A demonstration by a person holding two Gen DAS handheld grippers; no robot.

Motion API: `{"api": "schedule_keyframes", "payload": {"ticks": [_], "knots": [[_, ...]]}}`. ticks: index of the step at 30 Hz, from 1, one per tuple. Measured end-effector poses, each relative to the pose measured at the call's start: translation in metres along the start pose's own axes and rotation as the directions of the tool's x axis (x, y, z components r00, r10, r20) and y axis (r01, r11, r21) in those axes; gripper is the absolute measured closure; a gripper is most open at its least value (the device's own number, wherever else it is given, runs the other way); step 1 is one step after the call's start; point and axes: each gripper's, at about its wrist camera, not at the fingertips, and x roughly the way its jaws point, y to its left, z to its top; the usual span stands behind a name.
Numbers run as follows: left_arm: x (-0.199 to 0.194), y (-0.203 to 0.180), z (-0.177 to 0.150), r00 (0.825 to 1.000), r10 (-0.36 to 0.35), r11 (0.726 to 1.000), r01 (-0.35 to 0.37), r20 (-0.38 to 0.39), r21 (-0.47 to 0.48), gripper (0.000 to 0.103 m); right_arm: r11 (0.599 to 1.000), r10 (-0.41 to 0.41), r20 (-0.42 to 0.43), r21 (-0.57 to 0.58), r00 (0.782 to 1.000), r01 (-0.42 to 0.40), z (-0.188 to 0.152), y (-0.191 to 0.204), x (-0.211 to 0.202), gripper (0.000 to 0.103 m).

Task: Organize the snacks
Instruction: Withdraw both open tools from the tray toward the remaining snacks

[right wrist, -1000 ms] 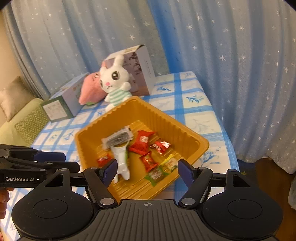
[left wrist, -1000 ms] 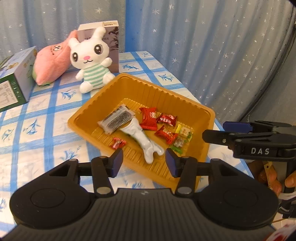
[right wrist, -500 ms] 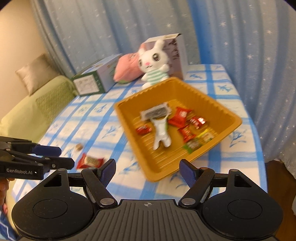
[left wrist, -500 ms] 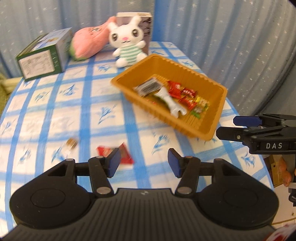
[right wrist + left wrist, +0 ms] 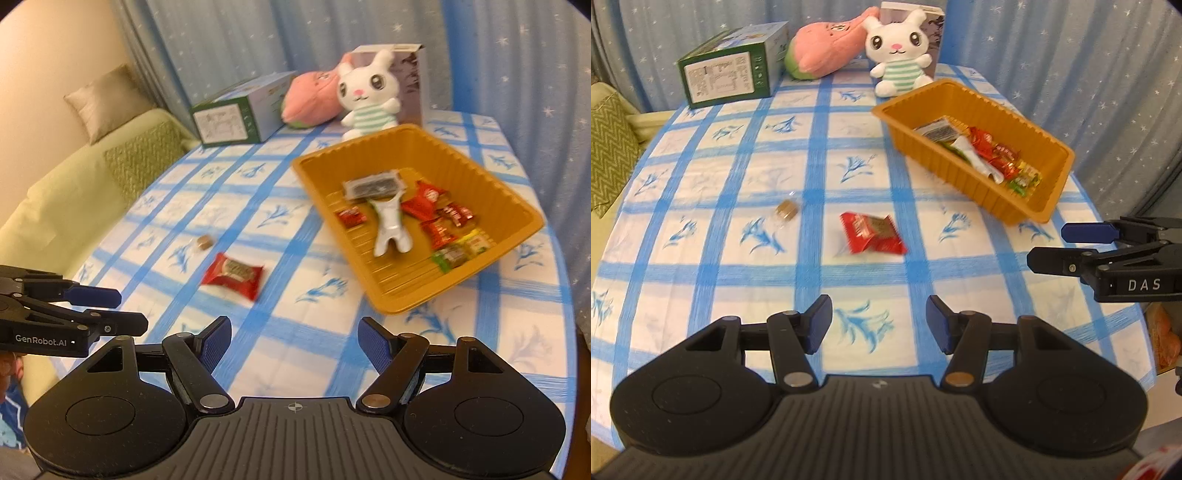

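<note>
My grippers are black, my left [image 5: 879, 325] and my right [image 5: 295, 341] both with blue pads. The cloth [image 5: 738, 258] is white with a blue check and blue sprigs. The tray [image 5: 1049, 206] by its right edge is orange-brown; in it lie red, green-yellow, grey and white packs. Near the cloth's middle lie a red wrapper [image 5: 871, 233] and a brown sweet [image 5: 786, 211]. At the far edge stand a green-and-white box [image 5: 731, 70], a pink plush [image 5: 827, 55] and a white rabbit [image 5: 899, 55] in mint stripes. The curtain [image 5: 1071, 55] is blue with white stars.
</note>
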Motion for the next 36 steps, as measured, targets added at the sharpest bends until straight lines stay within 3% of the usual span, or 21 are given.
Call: {"api": "schedule_keyframes", "payload": {"ticks": [22,36], "knots": [[-0.01,0.055,-0.027,0.999,0.05,0.996,-0.051,-0.015,-0.073,0.05,0.994,0.045,-0.095,-0.097,0.994,-0.054,-0.008,0.058,0.051,0.028],[-0.004,0.093,-0.025,0.996,0.089,0.99,-0.091,-0.024,-0.111,0.049,0.977,0.0,-0.105,-0.213,0.994,-0.023,-0.003,0.071,0.091,0.028]]}}
